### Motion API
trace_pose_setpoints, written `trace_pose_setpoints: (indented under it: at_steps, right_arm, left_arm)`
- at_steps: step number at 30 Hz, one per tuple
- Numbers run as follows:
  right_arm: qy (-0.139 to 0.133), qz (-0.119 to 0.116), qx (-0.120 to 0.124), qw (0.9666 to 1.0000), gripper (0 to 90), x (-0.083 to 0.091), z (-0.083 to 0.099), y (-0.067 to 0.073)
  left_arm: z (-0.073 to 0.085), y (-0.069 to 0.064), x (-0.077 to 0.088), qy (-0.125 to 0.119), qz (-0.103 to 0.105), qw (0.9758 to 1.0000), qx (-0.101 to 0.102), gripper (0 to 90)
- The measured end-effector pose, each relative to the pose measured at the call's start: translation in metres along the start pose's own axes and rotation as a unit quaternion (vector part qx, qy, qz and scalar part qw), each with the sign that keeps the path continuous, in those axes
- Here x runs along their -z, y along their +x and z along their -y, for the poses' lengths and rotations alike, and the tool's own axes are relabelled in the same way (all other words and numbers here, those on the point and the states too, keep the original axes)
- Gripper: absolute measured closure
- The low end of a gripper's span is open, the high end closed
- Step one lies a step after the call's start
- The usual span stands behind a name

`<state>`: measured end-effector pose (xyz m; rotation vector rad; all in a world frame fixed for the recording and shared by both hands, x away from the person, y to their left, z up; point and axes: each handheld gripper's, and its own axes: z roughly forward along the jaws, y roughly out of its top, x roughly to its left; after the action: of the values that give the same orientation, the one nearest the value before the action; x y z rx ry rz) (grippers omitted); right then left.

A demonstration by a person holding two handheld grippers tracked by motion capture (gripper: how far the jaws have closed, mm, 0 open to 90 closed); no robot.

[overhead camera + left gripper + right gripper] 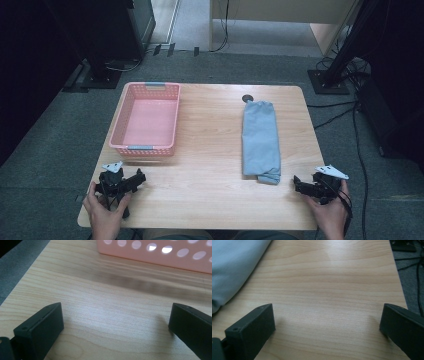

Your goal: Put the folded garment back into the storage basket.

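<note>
A pink plastic basket point(145, 120) with holed walls stands empty on the left half of the wooden table point(210, 165); its near wall point(160, 252) fills the top of the left gripper view. A folded light-blue cloth point(261, 141) lies lengthwise on the right half, and its edge point(232, 272) shows at the left of the right gripper view. My left gripper point(134, 181) rests open near the front left corner, just in front of the basket, jaws wide apart over bare wood point(116, 315). My right gripper point(300, 184) rests open at the front right, beside the cloth's near end.
A dark round grommet point(247, 98) sits in the table at the far end of the cloth. Black stands point(102, 75) and cables point(350, 107) lie on the grey carpet around the table. Bare wood stretches between basket and cloth.
</note>
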<state>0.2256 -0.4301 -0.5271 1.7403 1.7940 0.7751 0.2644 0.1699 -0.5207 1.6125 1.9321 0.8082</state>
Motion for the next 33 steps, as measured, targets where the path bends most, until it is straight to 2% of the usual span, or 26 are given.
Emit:
trace_pose_setpoints:
  at_steps: [2, 6, 9, 11, 12, 15, 19, 20, 23, 26, 29, 30, 31, 33]
  right_arm:
    - [0.0, 0.011, -0.01, 0.9999, 0.0, -0.001, -0.001, 0.002]
    - [0.006, 0.015, -0.013, 0.9998, 0.3, -0.002, -0.003, 0.004]
    - [0.011, 0.023, -0.024, 0.9994, 3.8, 0.0, -0.005, 0.004]
    - [0.01, 0.02, -0.029, 0.9993, 3.8, 0.001, -0.006, 0.003]
    - [0.001, 0.004, -0.044, 0.999, 3.1, 0.003, -0.006, 0.0]
    - [-0.003, -0.015, -0.056, 0.9983, 0.0, 0.006, -0.008, -0.002]
    - [-0.003, -0.026, -0.05, 0.9984, 0.0, 0.013, -0.013, 0.0]
    - [-0.012, -0.03, -0.05, 0.9982, 0.0, 0.018, -0.017, 0.002]
    - [-0.019, -0.04, -0.053, 0.9976, 0.0, 0.024, -0.025, 0.006]
    - [-0.03, -0.038, -0.042, 0.9979, 0.0, 0.028, -0.035, 0.012]
    - [-0.066, -0.051, -0.04, 0.9957, 0.0, 0.035, -0.046, 0.018]
    - [-0.066, -0.051, -0.04, 0.9957, 0.0, 0.035, -0.046, 0.018]
    - [-0.069, -0.052, -0.038, 0.9955, 0.0, 0.037, -0.056, 0.024]
    - [-0.068, -0.05, -0.037, 0.9957, 0.0, 0.038, -0.063, 0.029]
  left_arm:
    - [0.0, 0.0, 0.0, 0.0, 0.0, 1.0, 0.0, 0.0]
    - [0.0, 0.0, 0.0, 0.0, 0.0, 1.0, 0.001, 0.0]
    - [0.0, 0.0, 0.0, 0.0, 0.0, 1.0, 0.0, 0.0]
    - [0.0, 0.0, 0.0, 0.0, 0.0, 1.0, 0.0, 0.0]
    - [0.0, 0.0, 0.0, 0.0, 0.0, 1.0, 0.0, 0.0]
    - [0.0, 0.0, 0.0, 0.0, 0.0, 1.0, 0.001, 0.0]
    - [0.0, 0.0, 0.0, 0.0, 0.0, 1.0, 0.0, 0.0]
    - [0.0, 0.0, 0.0, 0.0, 0.0, 1.0, 0.0, 0.0]
    - [0.0, 0.0, 0.0, 0.0, 0.0, 1.0, 0.0, 0.0]
    - [0.0, 0.0, 0.0, 0.0, 0.0, 1.0, 0.0, 0.0]
    - [0.0, 0.0, 0.0, 0.0, 0.001, 1.0, 0.0, 0.0]
    - [0.0, 0.0, 0.0, 0.0, 0.001, 1.0, 0.0, 0.0]
    - [0.0, 0.0, 0.0, 0.0, 0.001, 1.0, 0.0, 0.0]
    - [0.0, 0.0, 0.0, 0.0, 0.001, 1.0, 0.0, 0.0]
